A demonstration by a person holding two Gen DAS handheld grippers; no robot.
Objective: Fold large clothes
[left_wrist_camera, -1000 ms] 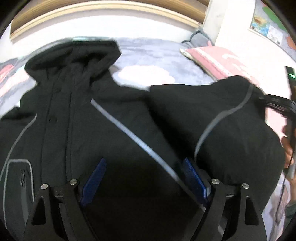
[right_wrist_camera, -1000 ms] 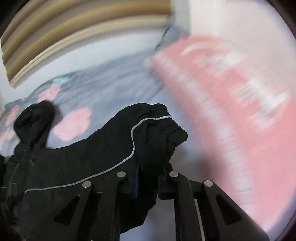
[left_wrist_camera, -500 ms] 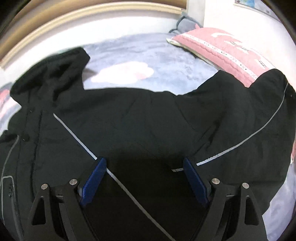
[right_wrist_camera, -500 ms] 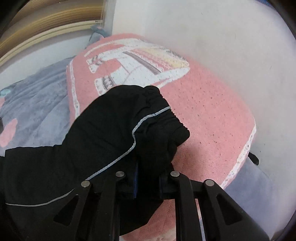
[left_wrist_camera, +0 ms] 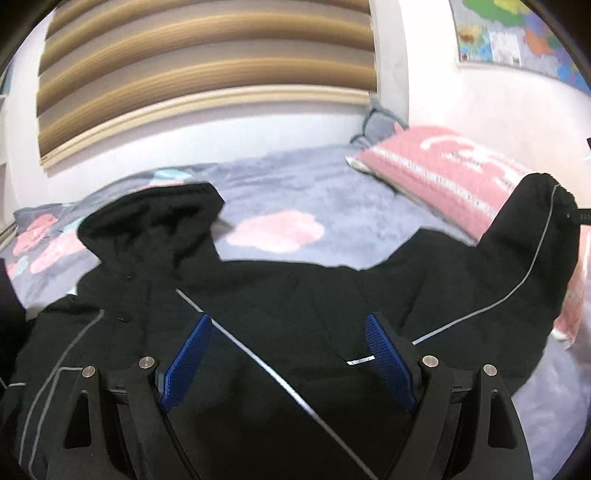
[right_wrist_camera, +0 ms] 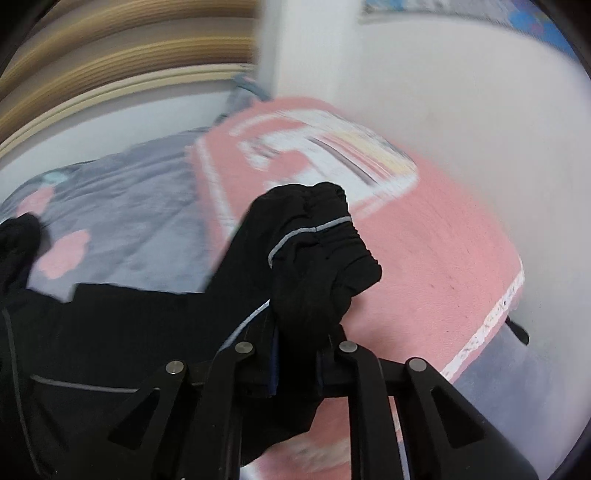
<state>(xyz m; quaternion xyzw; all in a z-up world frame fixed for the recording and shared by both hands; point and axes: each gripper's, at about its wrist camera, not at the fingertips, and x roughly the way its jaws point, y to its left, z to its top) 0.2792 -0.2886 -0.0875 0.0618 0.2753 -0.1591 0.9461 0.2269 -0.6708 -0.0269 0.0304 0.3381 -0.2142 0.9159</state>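
My right tool [right_wrist_camera: 295,354] clamps the black jacket's [left_wrist_camera: 295,314] cuff [right_wrist_camera: 325,236], stretching the sleeve flat for folding. My left tool [left_wrist_camera: 291,362] hovers agape over the chest, ready to pin it.

Left tongs [left_wrist_camera: 286,360] spread wide, blue pads [left_wrist_camera: 186,363] apart, nothing between them, hovering over the black jacket [left_wrist_camera: 280,317]. Jacket lies on the bed [left_wrist_camera: 332,192], grey cover with pink blotches. Hood [left_wrist_camera: 147,221] at upper left. One sleeve [left_wrist_camera: 524,258] raised at far right, cuff up over the pink pillow [left_wrist_camera: 436,166]. Grey piping crosses chest and sleeve. Blinds [left_wrist_camera: 207,62] behind, map [left_wrist_camera: 517,33] on wall.
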